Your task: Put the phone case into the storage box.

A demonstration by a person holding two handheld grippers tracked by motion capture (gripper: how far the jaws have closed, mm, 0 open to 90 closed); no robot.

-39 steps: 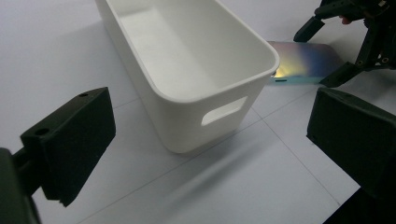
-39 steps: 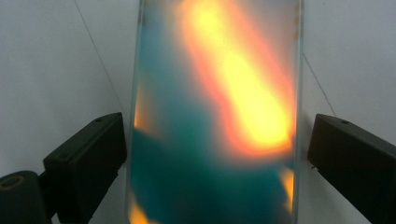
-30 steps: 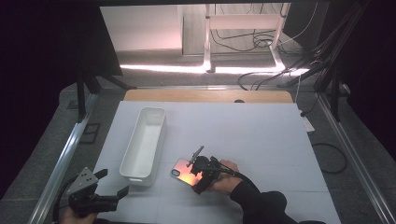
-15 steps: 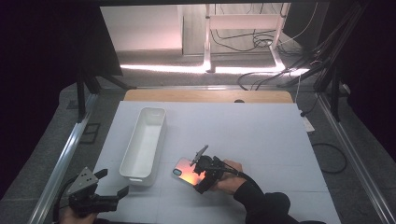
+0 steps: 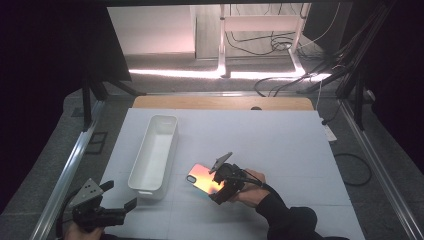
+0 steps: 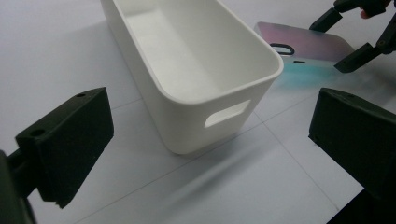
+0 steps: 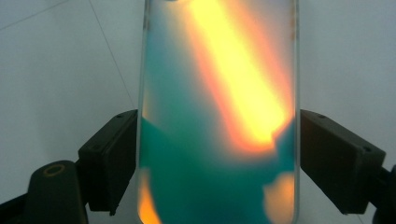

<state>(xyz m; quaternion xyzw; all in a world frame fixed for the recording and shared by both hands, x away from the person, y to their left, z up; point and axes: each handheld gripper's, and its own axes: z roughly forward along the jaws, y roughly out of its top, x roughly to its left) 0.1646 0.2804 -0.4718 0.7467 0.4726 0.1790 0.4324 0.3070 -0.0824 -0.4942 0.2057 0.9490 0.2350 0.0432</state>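
Right gripper [image 7: 217, 154] fingers flank phone case [image 7: 217, 116] | left gripper [image 6: 210, 154] wide, facing bin [image 6: 187, 70]

Right gripper [image 5: 223, 184] with iridescent phone case [image 5: 204, 178]: shifted slightly toward table's near edge across the earlier frames, jaws now flush against both long sides. Left gripper [image 5: 119, 196]: negligible shift.

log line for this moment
right gripper: jaws against both long edges of iridescent phone case | left gripper: open, empty | white bin: empty
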